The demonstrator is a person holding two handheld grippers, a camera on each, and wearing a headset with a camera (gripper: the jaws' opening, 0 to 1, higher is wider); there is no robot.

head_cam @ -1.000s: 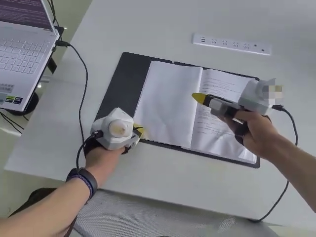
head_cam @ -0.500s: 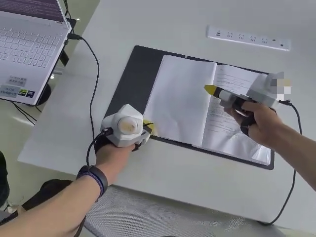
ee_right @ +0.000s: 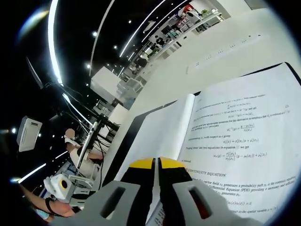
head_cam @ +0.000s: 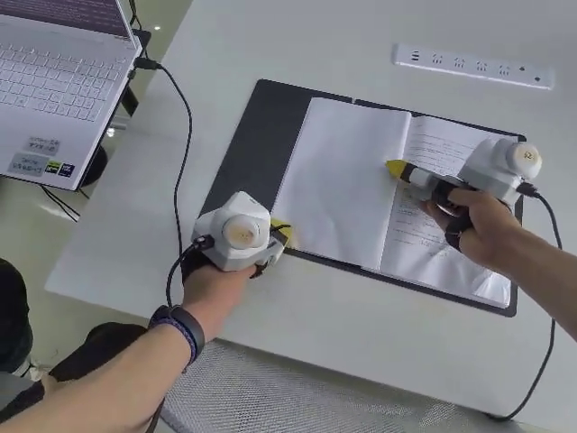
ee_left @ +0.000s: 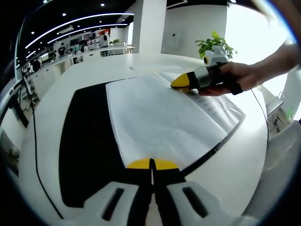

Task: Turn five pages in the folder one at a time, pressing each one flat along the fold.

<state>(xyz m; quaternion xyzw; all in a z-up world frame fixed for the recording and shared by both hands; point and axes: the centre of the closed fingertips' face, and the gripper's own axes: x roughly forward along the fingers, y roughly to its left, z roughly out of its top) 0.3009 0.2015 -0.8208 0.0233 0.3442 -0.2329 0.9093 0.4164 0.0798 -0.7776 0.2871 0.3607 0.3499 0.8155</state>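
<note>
Centre frame on the table (head_cam: 270, 54), the folder (head_cam: 243, 153) lies open as the right tongs (head_cam: 394, 168), closed and empty, have sunk to its fold (head_cam: 388, 225), apparently pressing the turned page (head_cam: 338, 180); left tongs (head_cam: 281, 233), closed, sit at its lower corner.

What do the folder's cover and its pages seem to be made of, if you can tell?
The folder cover looks like matte black plastic or coated board: it lies flat and dark with no glare, though which of the two is unclear. The pages look like plain white paper with a matte finish; they are thin, the right one carries printed text, and the turned one lifts slightly near the fold.
</note>
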